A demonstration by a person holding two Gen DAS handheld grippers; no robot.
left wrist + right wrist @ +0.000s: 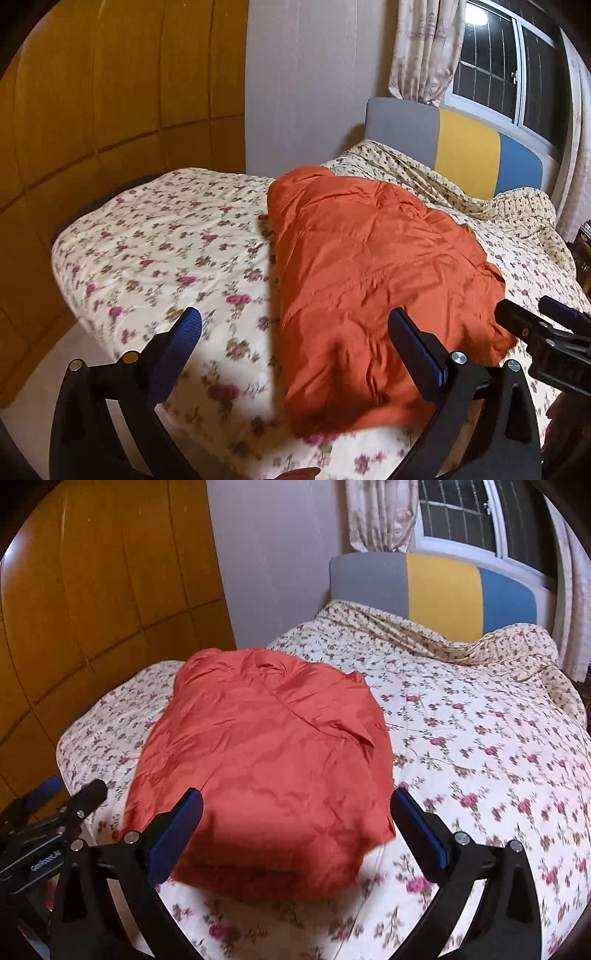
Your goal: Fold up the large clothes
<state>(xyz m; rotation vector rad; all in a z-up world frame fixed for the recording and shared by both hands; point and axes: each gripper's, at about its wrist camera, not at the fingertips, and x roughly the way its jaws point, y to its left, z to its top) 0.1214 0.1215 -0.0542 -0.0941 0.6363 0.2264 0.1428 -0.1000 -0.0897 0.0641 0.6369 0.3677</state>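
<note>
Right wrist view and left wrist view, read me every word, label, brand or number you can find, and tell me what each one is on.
"GenRobot.AI", small and slightly blurred, on the black body of the left gripper.
Dark item at the far right edge, beside the bed: a yellowish mark, too small to read.
Nothing legible on the orange garment or floral bedspread.

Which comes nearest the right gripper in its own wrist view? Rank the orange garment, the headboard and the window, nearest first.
Measured from the right gripper, whose jaws stand open and empty:
1. Orange garment, lying folded on the floral quilt just ahead, centre-left.
2. Headboard, at the bed's far end, upper right.
3. Window, on the wall behind the headboard, top right.
</note>
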